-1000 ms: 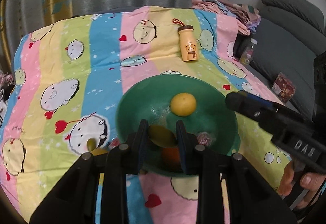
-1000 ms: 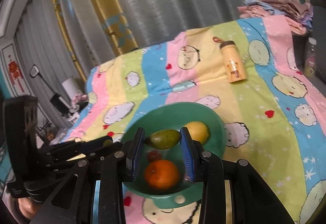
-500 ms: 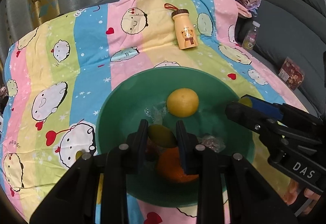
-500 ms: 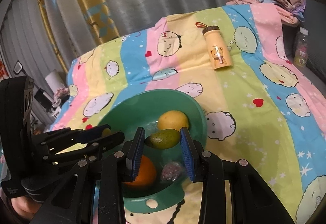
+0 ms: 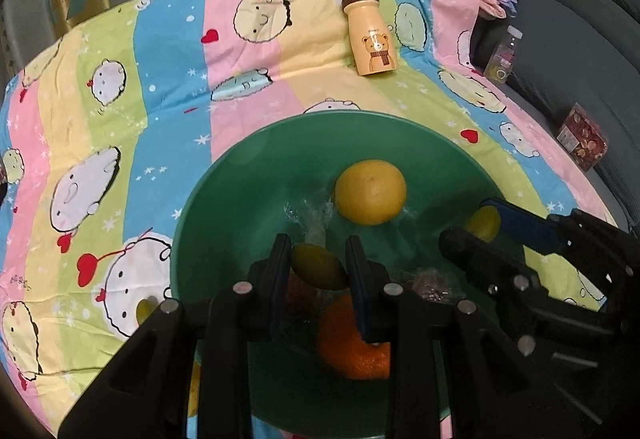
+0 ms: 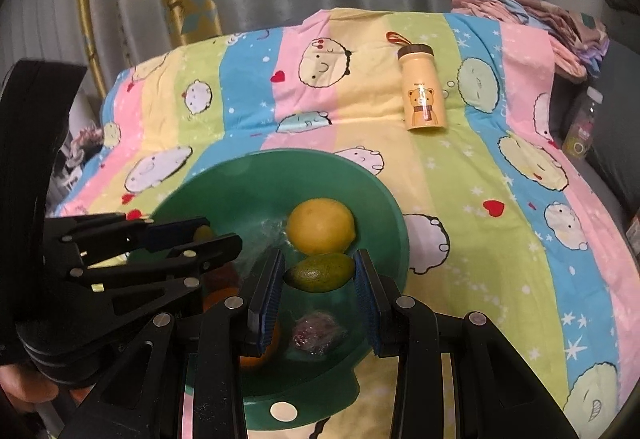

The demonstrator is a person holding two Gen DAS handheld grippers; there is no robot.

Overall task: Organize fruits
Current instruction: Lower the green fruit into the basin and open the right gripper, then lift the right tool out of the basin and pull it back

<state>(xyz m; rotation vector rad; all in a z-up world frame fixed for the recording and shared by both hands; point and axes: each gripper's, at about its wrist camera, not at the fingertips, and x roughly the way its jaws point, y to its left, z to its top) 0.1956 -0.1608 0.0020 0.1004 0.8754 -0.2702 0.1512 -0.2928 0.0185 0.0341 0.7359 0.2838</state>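
Firstly, from the left wrist: left gripper [image 5: 318, 273] nearly closed, pads clamped on a small olive-green fruit [image 5: 317, 272], poised over the green bowl [image 5: 224, 207]. Inside the bowl: a large yellow citrus [image 5: 370, 192], an orange [image 5: 352, 339] below the pads, and crinkled clear wrapping. At right, right gripper [image 5: 478, 231] pinching a yellowish-green fruit [image 5: 483, 224] above the bowl's right side. Beneath everything, a pastel striped cartoon bedsheet [image 5: 160, 71]; on it, farther back, a bear-print bottle [image 5: 372, 39] lying down. Another yellowish fruit [image 5: 144, 312] peeking out on the sheet beside the bowl's left rim.

Next, from the right wrist: right gripper narrowly parted, gripping a green lime-like fruit lengthwise, just in front of the yellow citrus and over the bowl's middle. Below, a purplish wrapped item [image 6: 318, 331]. Left gripper entering from the left, its fruit barely showing.

Judged progress: well along; two fruits resting in the bowl, two more carried and seemingly ready for release, at least one left outside.
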